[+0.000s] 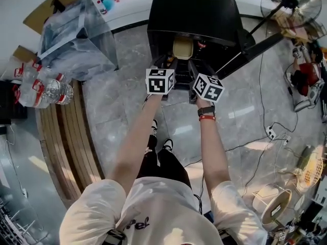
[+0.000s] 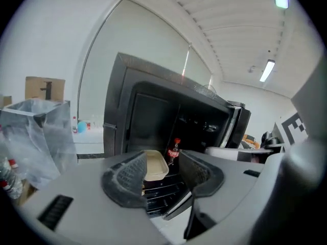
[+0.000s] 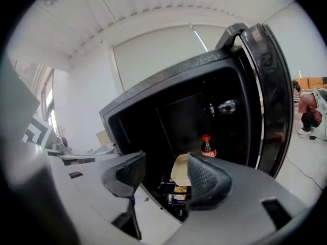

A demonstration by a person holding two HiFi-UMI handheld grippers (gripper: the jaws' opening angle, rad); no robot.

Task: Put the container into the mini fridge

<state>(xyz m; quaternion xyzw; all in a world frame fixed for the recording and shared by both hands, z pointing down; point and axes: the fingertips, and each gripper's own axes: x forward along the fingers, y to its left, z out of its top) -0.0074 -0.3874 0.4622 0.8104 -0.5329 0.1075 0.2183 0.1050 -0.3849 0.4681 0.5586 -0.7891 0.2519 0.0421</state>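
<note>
The beige lidded container [image 1: 183,48] lies on a wire shelf inside the open black mini fridge [image 1: 194,14]. A small cola bottle [image 2: 174,150] stands just behind it. My left gripper [image 1: 166,65] is held at the fridge mouth with its jaws apart. In the left gripper view the container [image 2: 155,166] shows in the gap of that gripper [image 2: 162,162], close beside the left pad, and no pad visibly presses on it. My right gripper [image 1: 196,68] is beside the left one, open and empty. In the right gripper view [image 3: 166,165] its right pad partly hides the container [image 3: 180,170].
The fridge door [image 3: 265,96] stands swung open to the right. A clear plastic bag [image 1: 76,34] and water bottles [image 1: 46,88] sit at the left by a curved wooden bench [image 1: 66,137]. Cables [image 1: 271,131] and a fan [image 1: 291,1] lie to the right.
</note>
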